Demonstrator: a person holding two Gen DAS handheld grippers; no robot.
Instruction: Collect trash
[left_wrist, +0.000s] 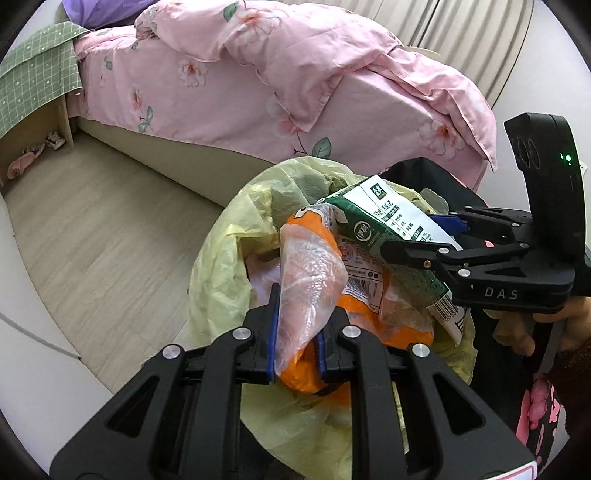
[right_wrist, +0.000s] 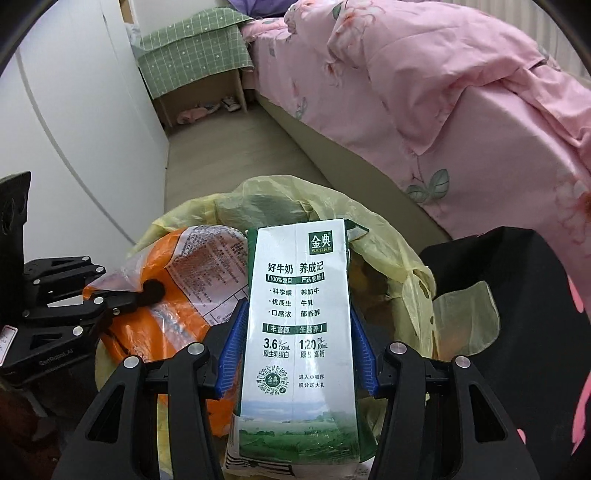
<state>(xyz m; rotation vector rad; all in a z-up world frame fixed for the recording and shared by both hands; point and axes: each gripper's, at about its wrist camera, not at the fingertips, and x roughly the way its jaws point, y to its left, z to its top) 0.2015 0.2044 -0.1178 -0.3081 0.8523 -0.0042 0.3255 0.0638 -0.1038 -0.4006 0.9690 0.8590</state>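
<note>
A bin lined with a yellow trash bag (left_wrist: 218, 266) (right_wrist: 413, 258) stands on the floor beside the bed. My left gripper (left_wrist: 297, 332) is shut on an orange and clear plastic wrapper (left_wrist: 314, 280), held over the bag's mouth. The wrapper also shows in the right wrist view (right_wrist: 173, 291) with my left gripper (right_wrist: 125, 301) on it. My right gripper (right_wrist: 297, 343) is shut on a green and white milk carton (right_wrist: 299, 321), held over the bag. The carton (left_wrist: 384, 225) and my right gripper (left_wrist: 424, 236) show at the right of the left wrist view.
A bed with a pink floral quilt (left_wrist: 280, 74) (right_wrist: 461, 103) runs behind the bin. A nightstand under a green checked cloth (left_wrist: 33, 77) (right_wrist: 192, 55) stands at the far end, with slippers (right_wrist: 207, 109) under it. White cabinet doors (right_wrist: 74, 147) line the left. A black object (right_wrist: 517, 295) stands right of the bin.
</note>
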